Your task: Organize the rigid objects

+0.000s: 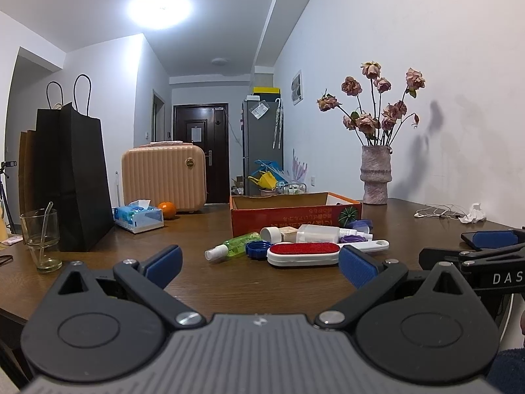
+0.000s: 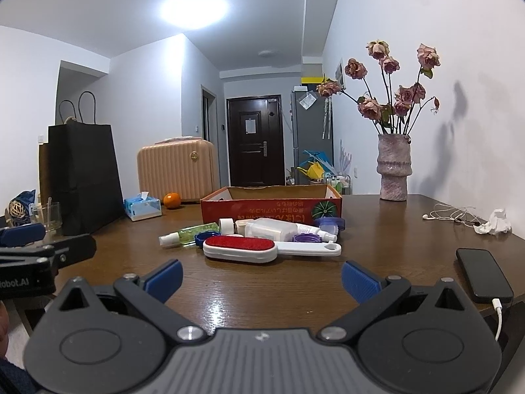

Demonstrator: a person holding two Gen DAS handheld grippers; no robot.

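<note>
- Both tools up and ready: the left gripper (image 1: 259, 264) hangs low over the near edge of the table (image 1: 229, 282), blue pads spread wide apart, nothing between them.
- The right gripper (image 2: 261, 279) matches it, fingers wide apart and empty, parked just beside its partner.
- Straight ahead, the pile to sort: a lint brush (image 2: 239, 248) with a red face and a white handle lies flat at the front, handle pointing right.
- Behind it, touching or nearly so, a green spray bottle (image 2: 183, 237) on its side, a blue cap (image 2: 201, 239), a white bottle (image 2: 269, 229), a purple lid (image 2: 306, 238) and a small tube; exact contacts in that huddle are hard to call.
- The orange cardboard box (image 2: 272, 208) sits open-topped right behind the pile, the likely home for all of it.
- My read on the brush: stiff plastic, light, broad in the body. Pinching across the narrow handle looks safer than spanning the head, and the smooth plastic could slide, so squeeze square to the sides.
- The little bottles look light and round, so they may roll away when nudged; grip across the barrel, not the cap.
- Off to the right a phone (image 2: 484, 275) on its cable lies near the right gripper: worth steering clear.
</note>
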